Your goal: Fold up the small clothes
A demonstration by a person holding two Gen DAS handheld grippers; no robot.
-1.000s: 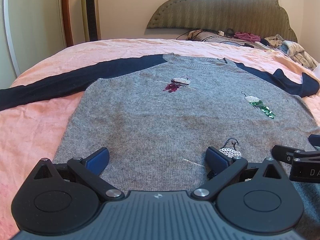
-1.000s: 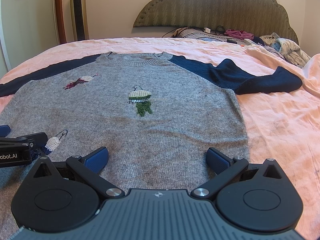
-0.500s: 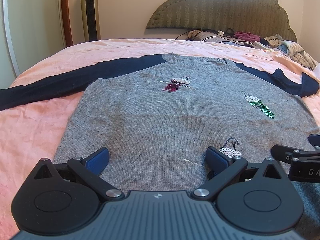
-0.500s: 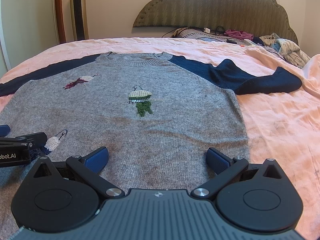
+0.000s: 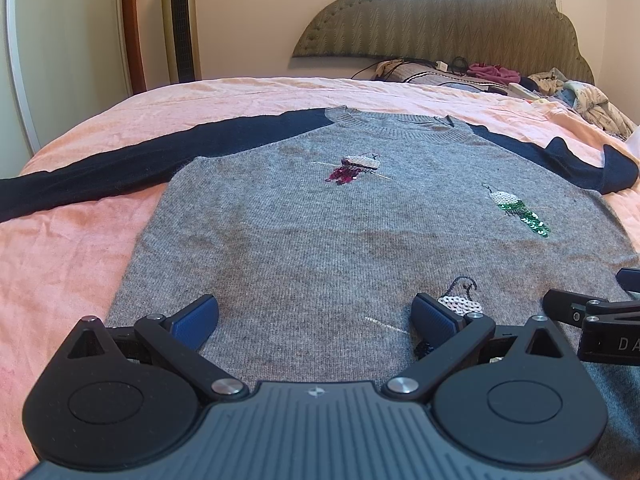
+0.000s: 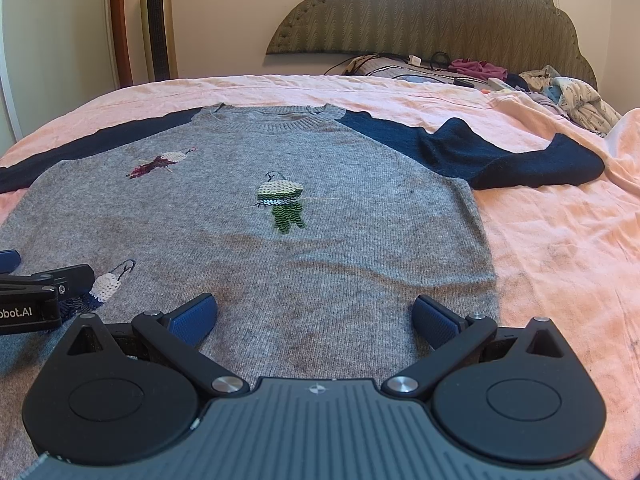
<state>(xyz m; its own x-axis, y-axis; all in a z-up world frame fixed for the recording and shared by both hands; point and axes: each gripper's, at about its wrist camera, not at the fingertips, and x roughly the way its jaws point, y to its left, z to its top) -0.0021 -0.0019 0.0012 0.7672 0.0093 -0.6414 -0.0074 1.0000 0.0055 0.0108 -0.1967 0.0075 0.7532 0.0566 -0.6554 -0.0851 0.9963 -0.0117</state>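
Across the pink bed a grey sweater lies flat and face up, collar at the far end, hem nearest the cameras. Its left navy sleeve stretches straight out; its right sleeve is bent back on itself. Both grippers hover side by side just over the hem, the left gripper and the right gripper each with fingers wide apart and nothing between them, probably lined up to pinch the near edge for a first fold. Sequin patches may stiffen the crease. At the far end, a heap of clothes and cables sits well clear, below the headboard.
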